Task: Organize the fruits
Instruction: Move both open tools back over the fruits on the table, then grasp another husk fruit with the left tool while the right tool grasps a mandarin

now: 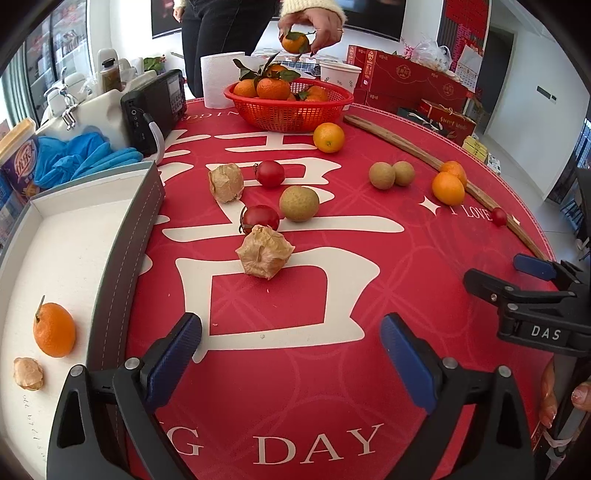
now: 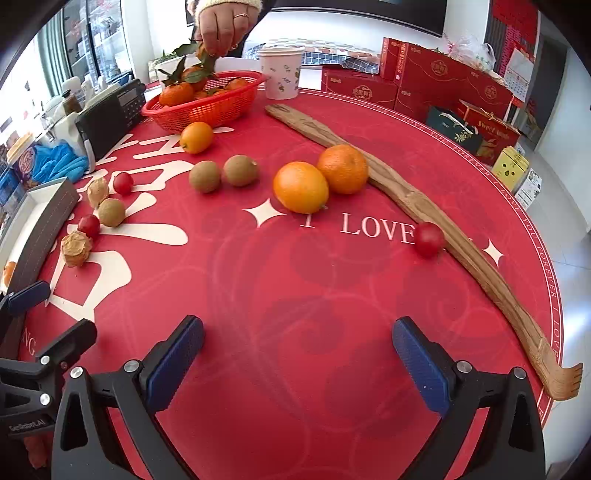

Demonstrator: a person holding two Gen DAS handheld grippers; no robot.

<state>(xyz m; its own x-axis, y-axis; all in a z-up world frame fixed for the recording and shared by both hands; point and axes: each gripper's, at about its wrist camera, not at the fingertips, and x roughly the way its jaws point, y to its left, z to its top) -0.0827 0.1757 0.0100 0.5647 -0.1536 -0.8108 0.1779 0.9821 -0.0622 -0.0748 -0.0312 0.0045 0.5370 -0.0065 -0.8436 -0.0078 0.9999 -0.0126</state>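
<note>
My left gripper (image 1: 291, 332) hangs open and empty over the red tablecloth, short of a papery husked fruit (image 1: 264, 252). To its left, a white box (image 1: 55, 240) holds a small orange (image 1: 54, 329) and a husked fruit (image 1: 28, 373). Cherry tomatoes (image 1: 260, 218), round brown-green fruits (image 1: 299, 203) and oranges (image 1: 448, 188) lie scattered on the cloth. My right gripper (image 2: 297, 332) is also open and empty, well short of two oranges (image 2: 301, 186) and a cherry tomato (image 2: 428, 239).
At the back, a person's hand (image 1: 317, 22) holds a leafy mandarin (image 1: 295, 41) over a red basket (image 1: 291, 114) of mandarins. A wooden back scratcher (image 2: 406, 199) lies along the right rim. A radio (image 1: 155, 107), blue gloves (image 1: 81, 155) and a paper cup (image 2: 282, 74) stand behind.
</note>
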